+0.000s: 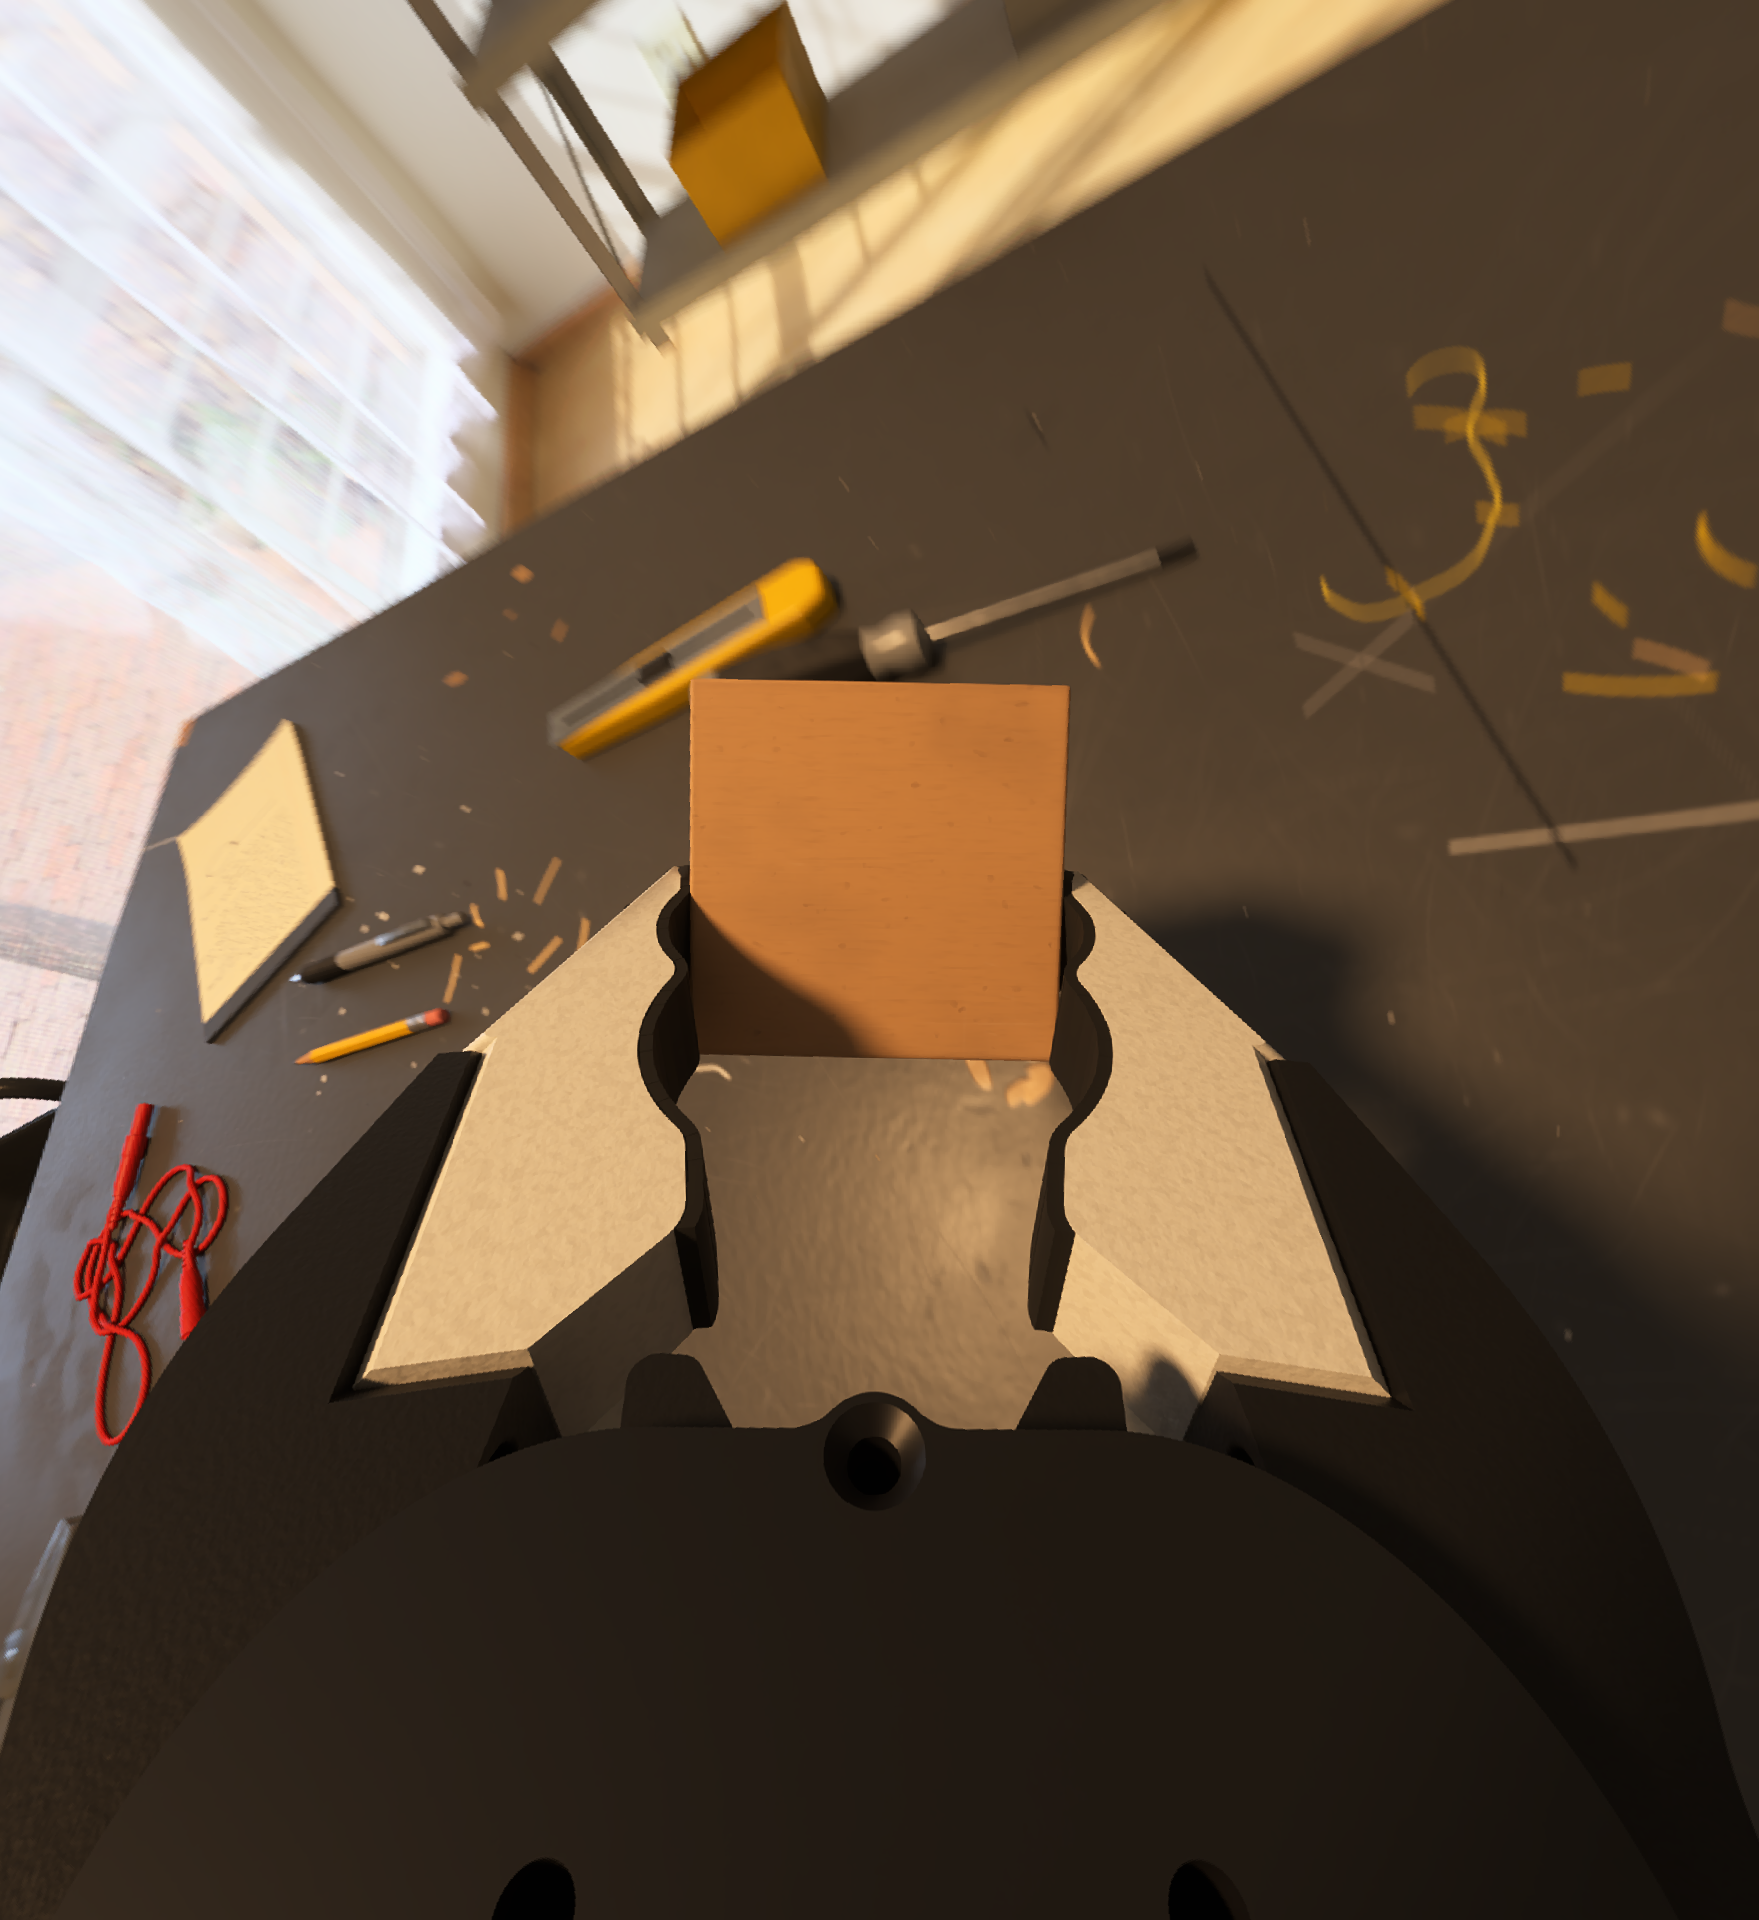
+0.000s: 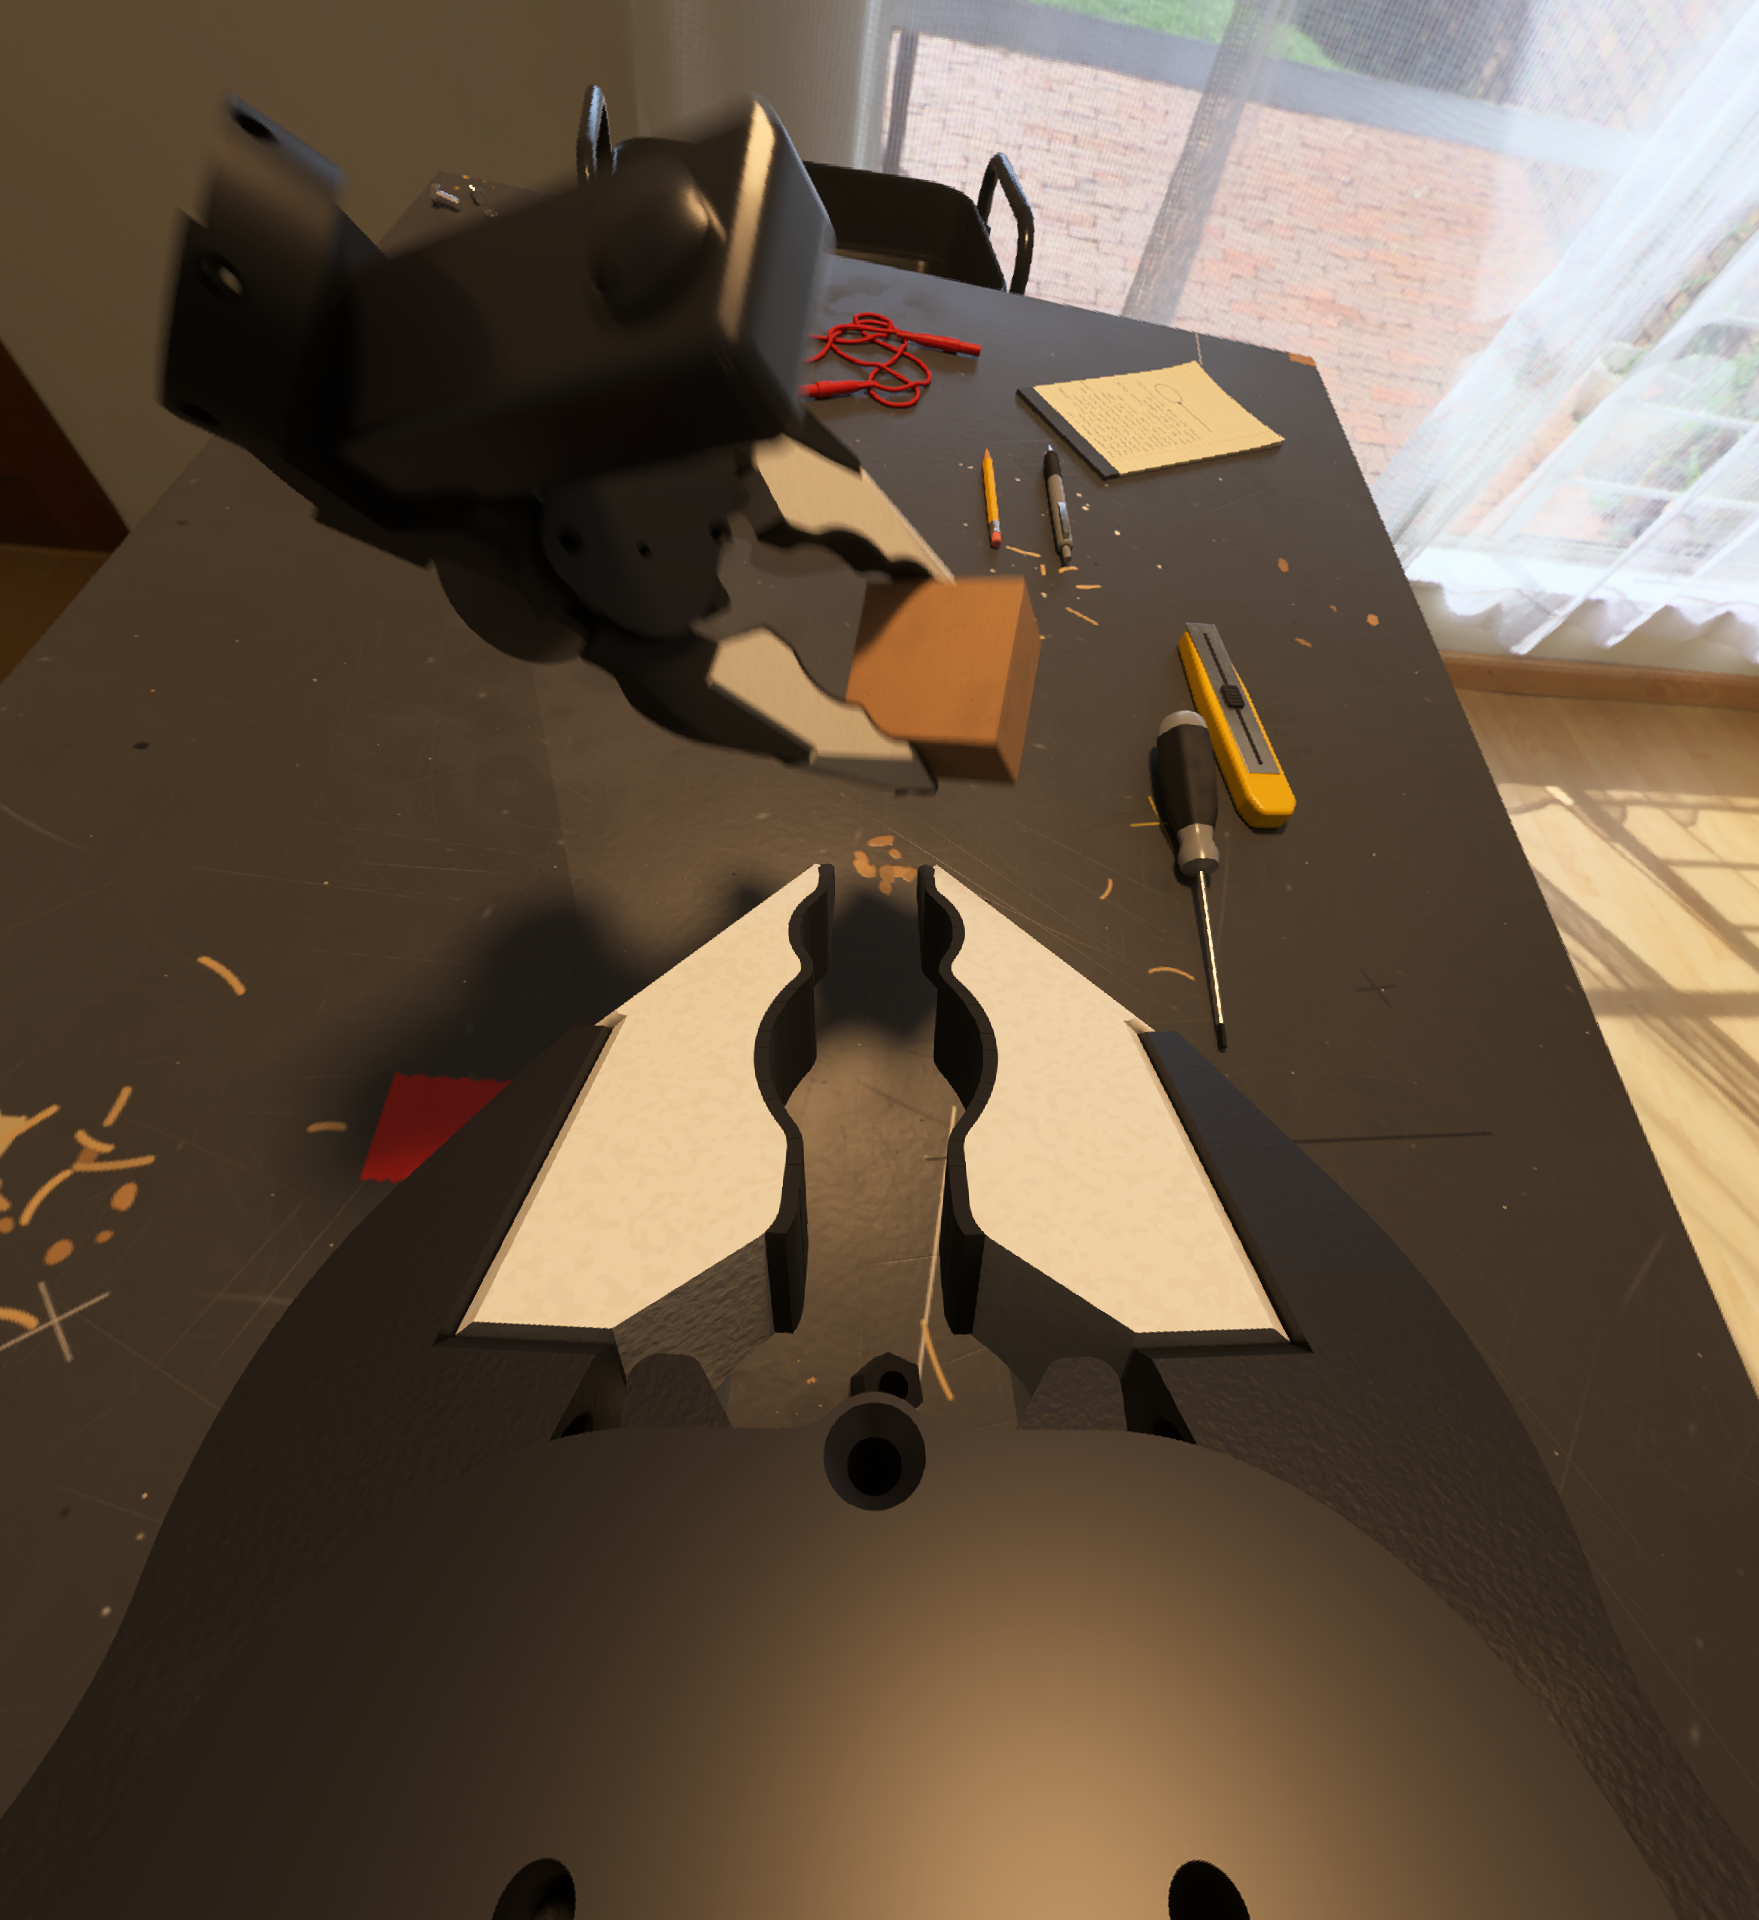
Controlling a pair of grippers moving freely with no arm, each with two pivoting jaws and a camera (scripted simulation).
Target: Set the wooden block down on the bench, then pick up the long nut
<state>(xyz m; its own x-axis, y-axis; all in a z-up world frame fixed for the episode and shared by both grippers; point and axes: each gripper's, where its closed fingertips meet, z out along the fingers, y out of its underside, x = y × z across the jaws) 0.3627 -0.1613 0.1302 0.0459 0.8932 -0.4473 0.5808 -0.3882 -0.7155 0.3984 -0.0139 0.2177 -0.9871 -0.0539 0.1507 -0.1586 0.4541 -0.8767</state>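
Observation:
My left gripper (image 1: 875, 883) is shut on the wooden block (image 1: 875, 873), a tan cube clamped by its sides between the fingertips. In the right wrist view the left gripper (image 2: 932, 670) holds the block (image 2: 958, 675) in the air above the dark bench (image 2: 335, 831). My right gripper (image 2: 875, 873) is empty, its jaws a narrow gap apart, pointing toward the block from nearer along the bench. A small dark hexagonal piece with a hole (image 2: 885, 1377), possibly the long nut, shows low between the right fingers near their base.
A yellow utility knife (image 2: 1239, 727) and a screwdriver (image 2: 1192, 810) lie right of the block. Farther off are a notepad (image 2: 1150, 416), a pencil (image 2: 989, 499), a pen (image 2: 1057, 504), a red cable (image 2: 880, 358) and a black crate (image 2: 906, 218). Wood shavings are scattered about.

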